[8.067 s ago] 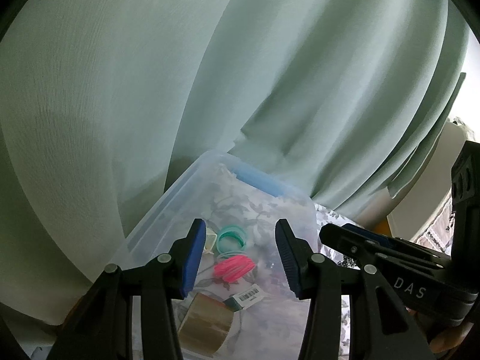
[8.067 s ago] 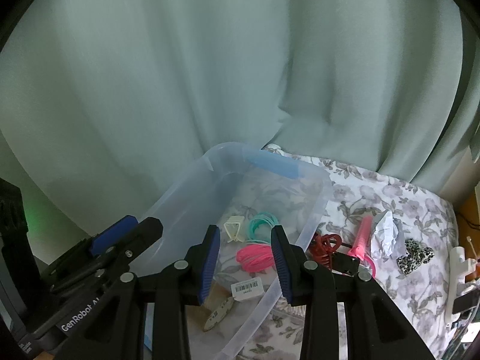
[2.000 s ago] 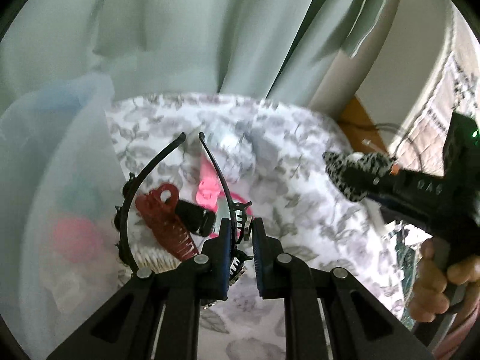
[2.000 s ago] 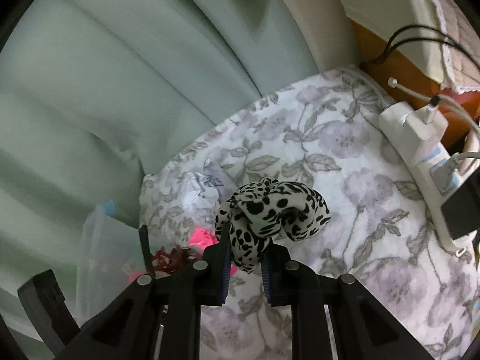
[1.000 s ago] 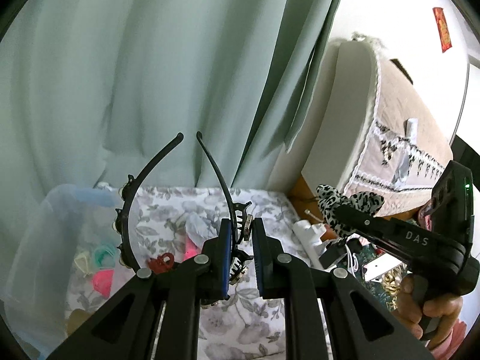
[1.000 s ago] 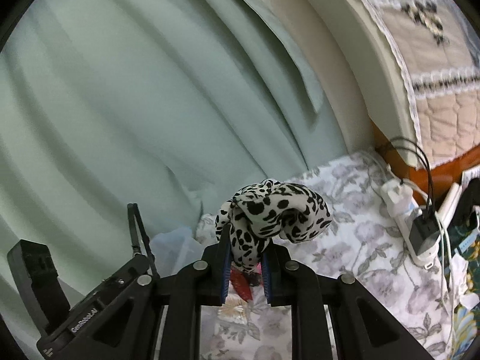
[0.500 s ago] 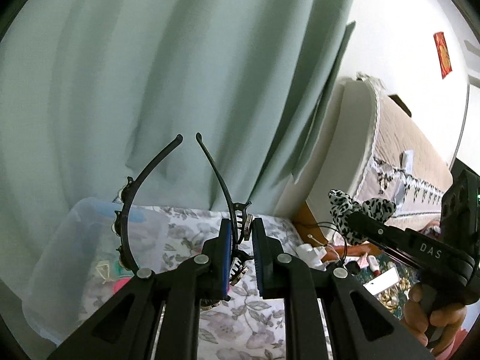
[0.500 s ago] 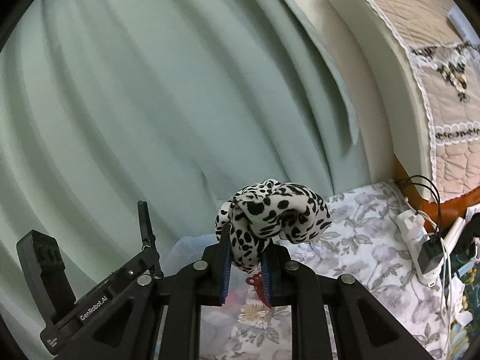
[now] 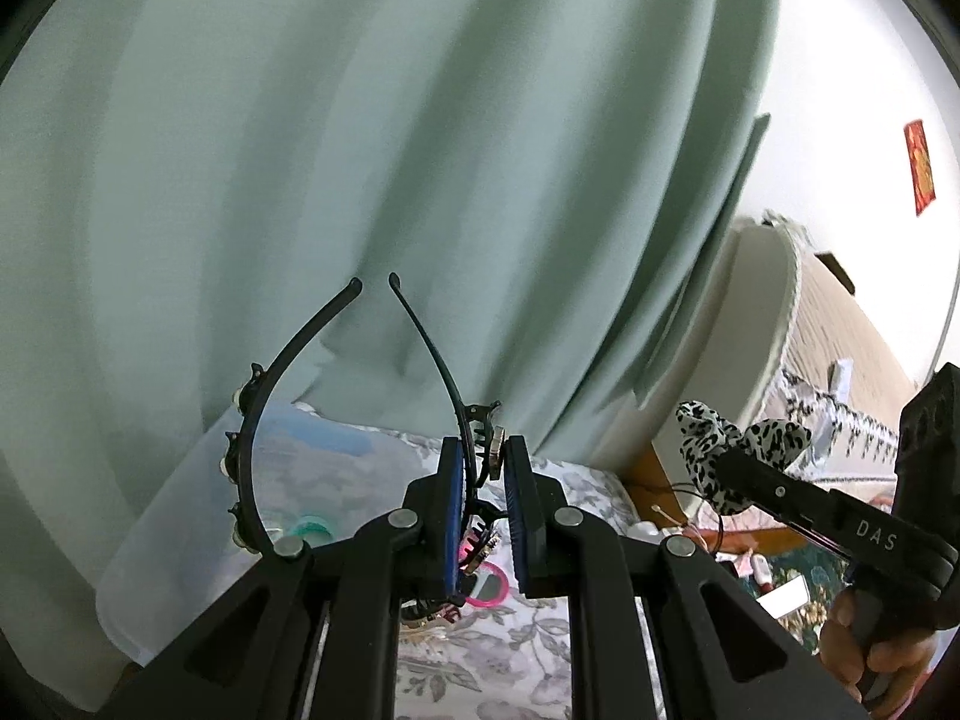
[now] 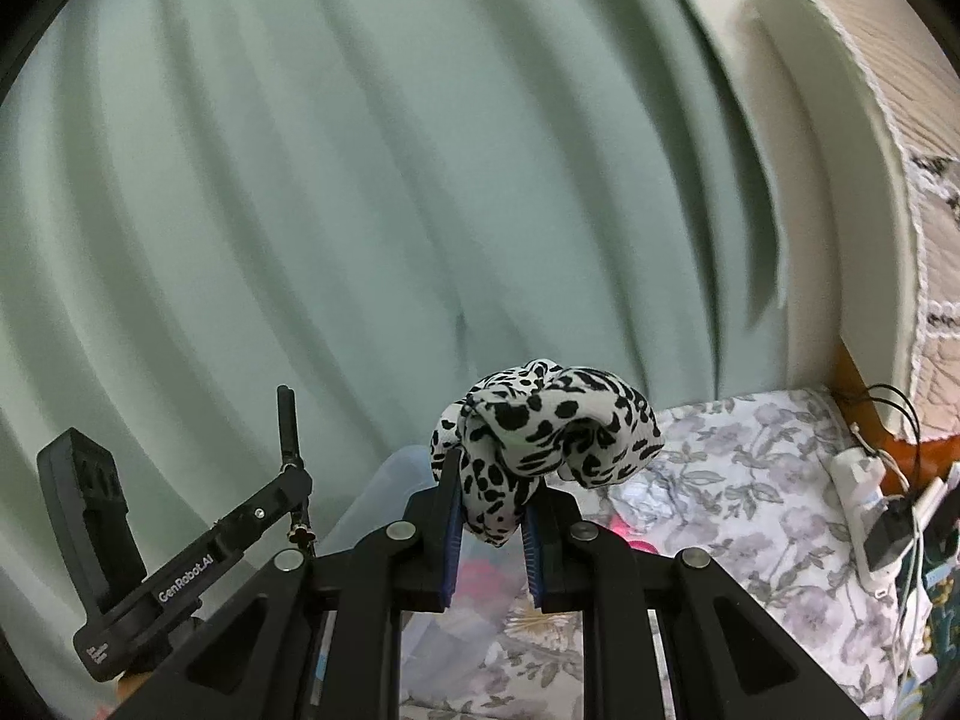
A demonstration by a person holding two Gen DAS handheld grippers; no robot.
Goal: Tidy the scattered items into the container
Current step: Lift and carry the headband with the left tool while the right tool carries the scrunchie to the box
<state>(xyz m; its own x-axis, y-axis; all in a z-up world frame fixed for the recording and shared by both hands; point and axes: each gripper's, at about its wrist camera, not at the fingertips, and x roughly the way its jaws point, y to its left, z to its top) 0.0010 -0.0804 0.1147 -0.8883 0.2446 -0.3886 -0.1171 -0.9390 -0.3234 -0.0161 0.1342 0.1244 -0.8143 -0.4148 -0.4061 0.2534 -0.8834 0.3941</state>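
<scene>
Two items are in the air at once, and both need to end up inside the clear plastic container at the left of the flowered surface. Its translucent wall shows in the left wrist view with a teal ring already lying inside. The left gripper has its blue pads drawn tight on the black headband, pinching the band near one of its decorated parts so that the open ends stand upward and the long arc curves off to the left. The right gripper is closed on the leopard-print scrunchie, whose soft bulk bulges above the pads. To do this step well, I would bring each gripper over the container's opening before letting go. The headband should go in with its arc lowered past the rim, since it is held off-centre and could catch on the wall or tip out. The scrunchie is soft and should drop without bouncing, so it only needs to be released over the opening. Bringing the two in one after the other would keep the grippers from crowding each other. On the floral cloth outside the container a pink item still waits. Behind everything hangs a pale green curtain. To the right stands a padded piece with a quilted, lace-edged cover, and a white power strip with plugs and cables lies at the cloth's right edge.
</scene>
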